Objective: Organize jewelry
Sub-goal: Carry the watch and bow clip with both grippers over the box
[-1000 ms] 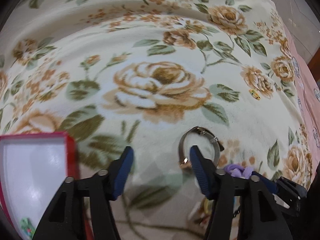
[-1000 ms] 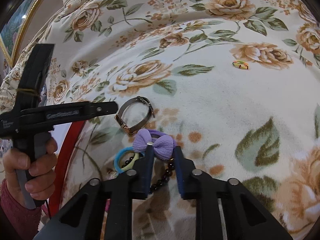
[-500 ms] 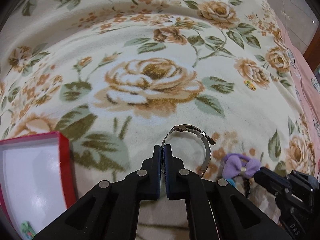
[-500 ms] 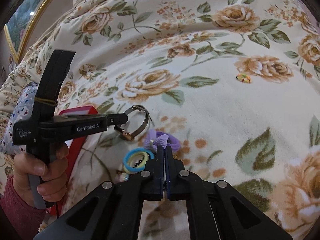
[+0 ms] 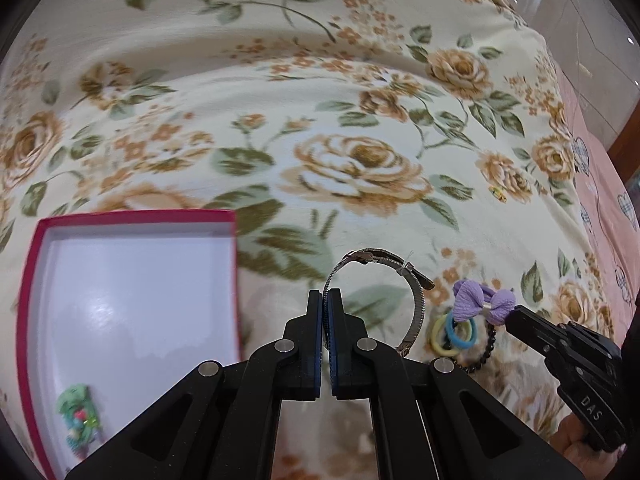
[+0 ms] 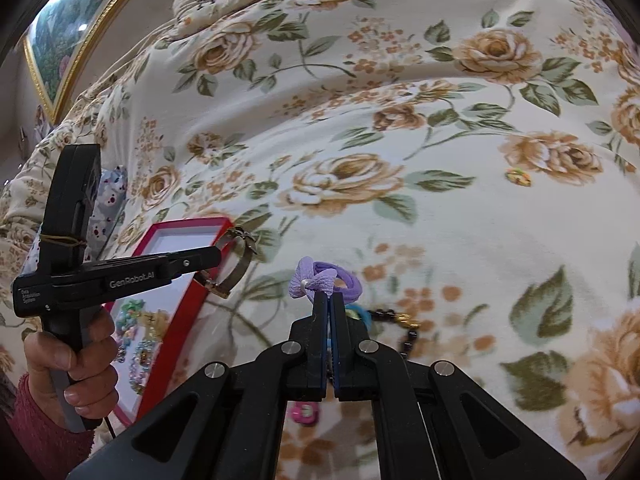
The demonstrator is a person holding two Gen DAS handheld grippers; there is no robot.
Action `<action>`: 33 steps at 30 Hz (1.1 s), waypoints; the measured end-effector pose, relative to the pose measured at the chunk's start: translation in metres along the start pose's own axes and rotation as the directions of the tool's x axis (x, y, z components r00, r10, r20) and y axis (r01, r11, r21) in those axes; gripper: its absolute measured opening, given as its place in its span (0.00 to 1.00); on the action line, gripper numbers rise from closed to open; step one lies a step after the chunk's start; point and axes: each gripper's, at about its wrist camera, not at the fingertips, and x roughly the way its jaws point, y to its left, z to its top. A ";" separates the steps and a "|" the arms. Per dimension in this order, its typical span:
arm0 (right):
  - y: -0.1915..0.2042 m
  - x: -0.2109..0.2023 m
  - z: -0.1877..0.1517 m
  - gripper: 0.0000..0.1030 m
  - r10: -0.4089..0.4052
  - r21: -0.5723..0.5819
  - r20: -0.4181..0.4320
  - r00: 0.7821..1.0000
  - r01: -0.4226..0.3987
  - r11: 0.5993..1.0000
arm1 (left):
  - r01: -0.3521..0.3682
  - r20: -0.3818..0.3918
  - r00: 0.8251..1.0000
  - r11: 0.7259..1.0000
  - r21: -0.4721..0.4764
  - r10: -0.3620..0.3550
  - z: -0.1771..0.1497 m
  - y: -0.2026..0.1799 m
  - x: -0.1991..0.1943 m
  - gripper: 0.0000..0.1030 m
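My left gripper point(image 5: 325, 296) is shut on a silver mesh bracelet point(image 5: 378, 257), which arcs up and to the right of the fingertips, lifted off the floral blanket. The right wrist view shows the same gripper point(image 6: 216, 257) holding the bracelet point(image 6: 240, 264) over the corner of a red box point(image 6: 176, 320). My right gripper point(image 6: 329, 300) is shut on a purple bow hair tie point(image 6: 320, 280), raised above a pile. From the left wrist view the bow point(image 5: 482, 304) sits at the right gripper's tip. The red box point(image 5: 136, 216) has a white inside.
Yellow and blue hair ties point(image 5: 454, 330) and a black bead bracelet point(image 6: 404, 330) lie under the bow. A small coloured ring point(image 6: 518, 177) lies far right. Green and other trinkets point(image 5: 78, 412) sit in the box. A pink item point(image 6: 306, 414) lies near me. A framed picture point(image 6: 68, 40) hangs upper left.
Both grippers went from open to shut, the left on the bracelet, the right on the purple bow. Both rose, and the left carried the bracelet towards the red box.
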 end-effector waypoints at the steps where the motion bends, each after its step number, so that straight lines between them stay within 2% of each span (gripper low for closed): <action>1: 0.004 0.000 0.001 0.00 0.008 -0.005 0.001 1.000 -0.008 1.000 | -0.004 0.007 1.000 1.000 -0.008 0.004 -0.003 0.005 -0.006 0.01; 19: 0.081 0.025 0.004 0.01 0.106 -0.111 -0.051 0.993 -0.111 0.988 | -0.068 0.048 0.996 0.988 -0.137 0.076 -0.035 0.081 -0.066 0.01; 33: 0.147 0.073 0.005 0.01 0.168 -0.192 -0.116 0.979 -0.188 0.963 | -0.156 0.011 0.987 0.963 -0.219 0.162 -0.043 0.140 -0.070 0.01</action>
